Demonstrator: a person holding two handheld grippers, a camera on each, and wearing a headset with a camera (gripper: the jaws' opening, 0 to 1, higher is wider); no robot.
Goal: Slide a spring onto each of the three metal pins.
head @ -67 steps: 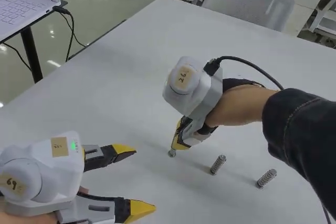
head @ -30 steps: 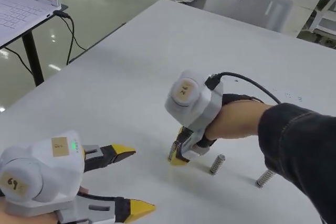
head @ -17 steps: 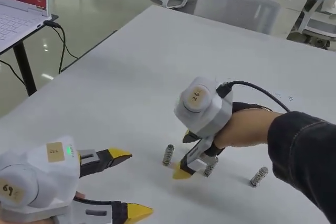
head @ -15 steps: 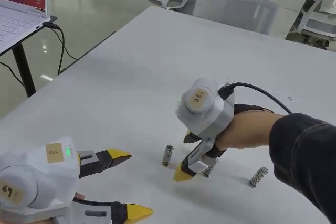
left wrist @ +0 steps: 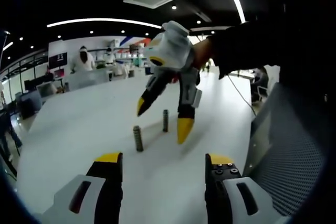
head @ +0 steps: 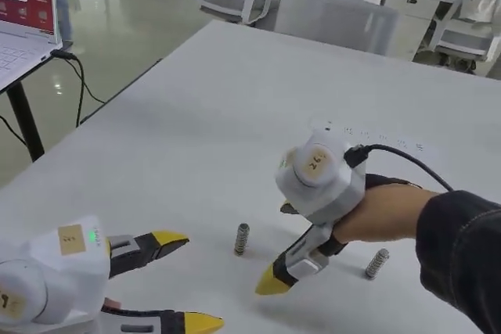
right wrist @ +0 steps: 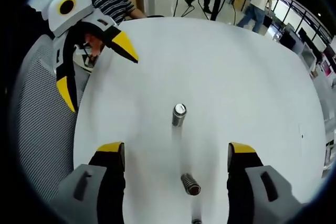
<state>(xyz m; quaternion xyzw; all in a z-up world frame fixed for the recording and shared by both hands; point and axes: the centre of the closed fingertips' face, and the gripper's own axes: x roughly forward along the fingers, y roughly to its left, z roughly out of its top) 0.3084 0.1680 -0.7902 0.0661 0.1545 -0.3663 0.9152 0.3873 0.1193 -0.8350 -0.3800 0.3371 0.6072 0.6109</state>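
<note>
Head view, from left: laptop [head: 19, 5] on a side stand, beyond the white table [head: 235, 99]. At bottom left, left gripper [head: 186, 279], low over the table, with jaws wide apart and nothing between them. Further right, left spring [head: 242, 238], upright on the table, free of both grippers. Next, right gripper [head: 282, 248], tilted down toward the table, with jaws spread apart and gripping nothing, one yellow tip near the surface. Behind it, hand [head: 383, 210] in a dark sleeve [head: 462, 248], with a black cable [head: 399, 154] running from the gripper body. At far right, right spring [head: 376, 263], standing with a slight lean, well apart from left spring.

Left gripper view: own jaws open at the bottom, empty. Ahead, left spring [left wrist: 138, 138] nearest, then middle spring [left wrist: 165, 120] further right, both upright. The second seen between the spread jaws of right gripper [left wrist: 161, 120]; touching or not, impossible to tell.

Right gripper view: left gripper [right wrist: 97, 69] at upper left, open. In the centre, left spring [right wrist: 179, 116] with the silver top of a pin [right wrist: 180, 109] showing. Lower, middle spring [right wrist: 190, 183] between own open jaws, touching neither.
</note>
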